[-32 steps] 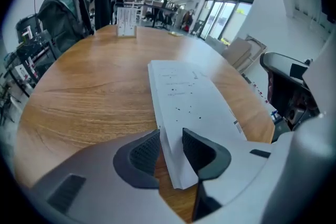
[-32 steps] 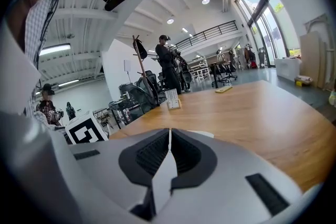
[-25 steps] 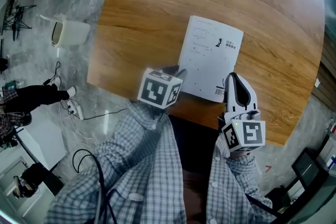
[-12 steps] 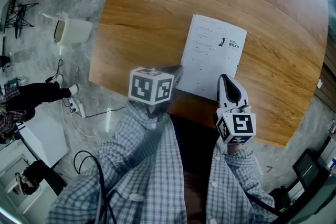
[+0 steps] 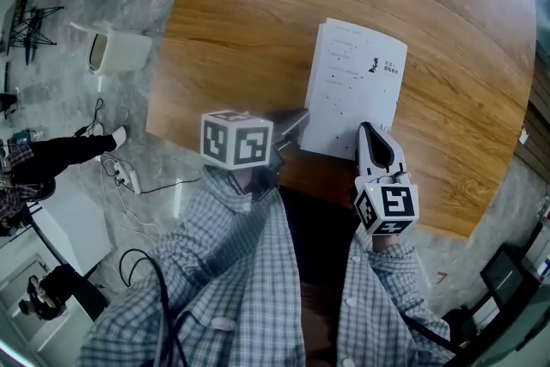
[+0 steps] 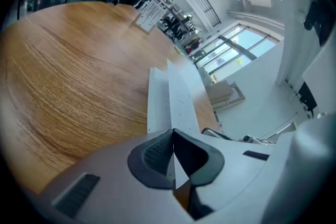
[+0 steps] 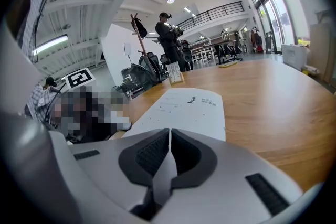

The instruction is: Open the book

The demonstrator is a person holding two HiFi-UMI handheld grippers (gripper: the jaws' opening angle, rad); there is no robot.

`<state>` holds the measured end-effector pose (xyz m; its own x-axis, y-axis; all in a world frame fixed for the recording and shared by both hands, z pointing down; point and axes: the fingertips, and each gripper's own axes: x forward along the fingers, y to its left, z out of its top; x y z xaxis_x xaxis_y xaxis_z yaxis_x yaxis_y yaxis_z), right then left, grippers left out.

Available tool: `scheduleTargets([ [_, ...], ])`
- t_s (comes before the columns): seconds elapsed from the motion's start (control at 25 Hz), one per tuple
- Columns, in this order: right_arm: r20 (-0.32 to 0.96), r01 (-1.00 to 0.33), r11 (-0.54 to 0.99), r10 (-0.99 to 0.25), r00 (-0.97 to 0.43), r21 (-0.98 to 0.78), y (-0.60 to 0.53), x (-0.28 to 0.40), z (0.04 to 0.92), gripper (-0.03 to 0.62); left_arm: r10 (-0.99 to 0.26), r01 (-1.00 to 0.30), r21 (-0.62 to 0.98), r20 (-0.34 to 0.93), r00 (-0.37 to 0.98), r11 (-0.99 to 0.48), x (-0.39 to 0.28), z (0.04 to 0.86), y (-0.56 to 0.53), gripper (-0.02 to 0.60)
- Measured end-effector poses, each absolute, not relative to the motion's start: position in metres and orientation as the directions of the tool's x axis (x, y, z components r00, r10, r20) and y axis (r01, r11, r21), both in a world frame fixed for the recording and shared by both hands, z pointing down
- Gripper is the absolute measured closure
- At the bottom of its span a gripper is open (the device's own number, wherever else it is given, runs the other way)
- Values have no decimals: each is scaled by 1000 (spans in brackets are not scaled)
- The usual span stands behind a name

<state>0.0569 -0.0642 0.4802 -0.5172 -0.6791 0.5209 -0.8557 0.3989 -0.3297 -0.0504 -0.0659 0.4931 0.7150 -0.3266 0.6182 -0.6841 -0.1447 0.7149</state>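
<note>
Two claws meet the white book (image 5: 357,82), which lies right of centre on the wooden worktop (image 5: 249,21). The left claw (image 5: 301,118) has just been closing and now pinches the cover's lower-left corner, while the right claw (image 5: 368,130), jaws pressed together, has its tip over the book's lower-right edge. Compared with a second ago, the cover's left edge has come up off the pages beneath, and the book sits slightly higher and further right in the head view.
</note>
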Motion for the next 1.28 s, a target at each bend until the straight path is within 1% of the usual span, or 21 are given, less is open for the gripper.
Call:
scheduleTargets([
  [0.24,476,-854,438,-709,-521,-282,-58,67,459,568,-350,-566,811,492,797,-149,-29,468,-67,571],
  [0.44,465,-824,486,-681,-566,-292,-47,62,442,565,-361,-497,852,416,834,-166,-20,454,-67,571],
  [0.48,461,-816,500,-674,-577,-290,-46,58,438,551,-364,-483,859,401,841,-170,-20,451,-66,571],
  [0.52,458,-807,516,-665,-589,-288,-44,53,434,481,-366,-471,865,387,846,-175,-19,447,-66,571],
  [0.56,457,-798,531,-657,-600,-285,-43,47,429,438,-368,-458,870,372,852,-182,-18,443,-66,571],
  [0.64,458,-783,564,-641,-615,-261,-40,36,419,400,-370,-430,881,339,865,-199,-13,432,-67,571],
  [0.68,458,-774,586,-635,-623,-240,-38,31,415,391,-369,-416,885,323,871,-208,-10,427,-67,571],
  [0.84,405,-724,680,-632,-660,-118,-27,24,398,376,-354,-371,898,275,894,-237,9,413,-66,571],
  [0.92,410,-718,691,-632,-658,-87,-21,27,393,372,-339,-359,898,265,902,-253,17,409,-65,569],
  [1.12,420,-732,665,-628,-656,-148,-12,34,391,367,-332,-327,907,233,914,-265,30,402,-67,569],
  [1.2,452,-736,659,-616,-645,-153,-9,32,398,365,-333,-315,911,220,917,-266,34,400,-69,569],
  [1.28,500,-772,623,-631,-593,-130,-13,34,409,367,-326,-309,910,214,921,-275,38,397,-69,569],
])
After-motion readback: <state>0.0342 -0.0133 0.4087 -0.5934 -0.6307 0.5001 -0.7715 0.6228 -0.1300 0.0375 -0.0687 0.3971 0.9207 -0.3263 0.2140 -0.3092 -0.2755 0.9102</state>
